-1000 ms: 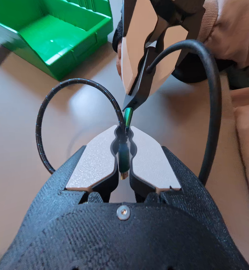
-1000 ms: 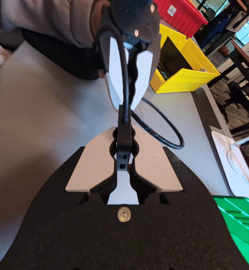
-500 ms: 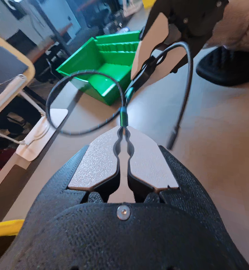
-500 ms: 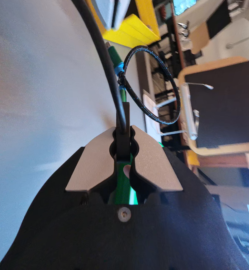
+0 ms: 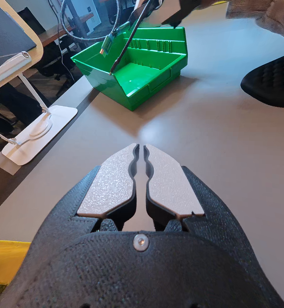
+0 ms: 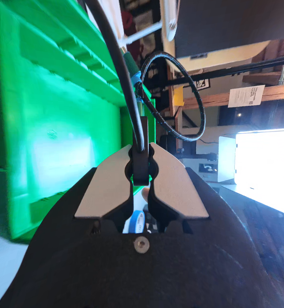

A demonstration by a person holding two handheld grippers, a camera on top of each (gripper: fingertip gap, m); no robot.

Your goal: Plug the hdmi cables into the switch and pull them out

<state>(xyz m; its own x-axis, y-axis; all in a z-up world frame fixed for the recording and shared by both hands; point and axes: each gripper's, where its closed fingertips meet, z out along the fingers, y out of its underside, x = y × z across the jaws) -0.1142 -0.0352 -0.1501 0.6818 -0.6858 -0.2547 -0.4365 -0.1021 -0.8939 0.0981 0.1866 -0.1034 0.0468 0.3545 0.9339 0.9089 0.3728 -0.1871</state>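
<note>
My right gripper [image 6: 140, 146] is shut on the black switch [image 6: 140, 166] and holds it in the air over the green bin [image 6: 54, 116]. A smooth black cable [image 6: 121, 66] leaves the switch. A braided cable [image 6: 196, 100] with a green HDMI plug [image 6: 129, 61] loops beside it. In the left wrist view the green plug [image 5: 107, 45] and the black cable's end [image 5: 114, 65] hang free above the green bin [image 5: 137, 86]. My left gripper [image 5: 141, 147] is empty, with the jaws almost together, low over the grey table [image 5: 204, 133], well short of the bin.
A white monitor stand base [image 5: 37, 130] sits at the table's left edge. A yellow bin corner [image 5: 4, 260] is at the lower left. A black rounded object [image 5: 271, 83] lies at the right. A blue tape roll [image 6: 137, 221] shows beneath the right gripper.
My left gripper has let go of the green plug and drawn back. My right gripper has carried the switch and both dangling cables away, over the green bin.
</note>
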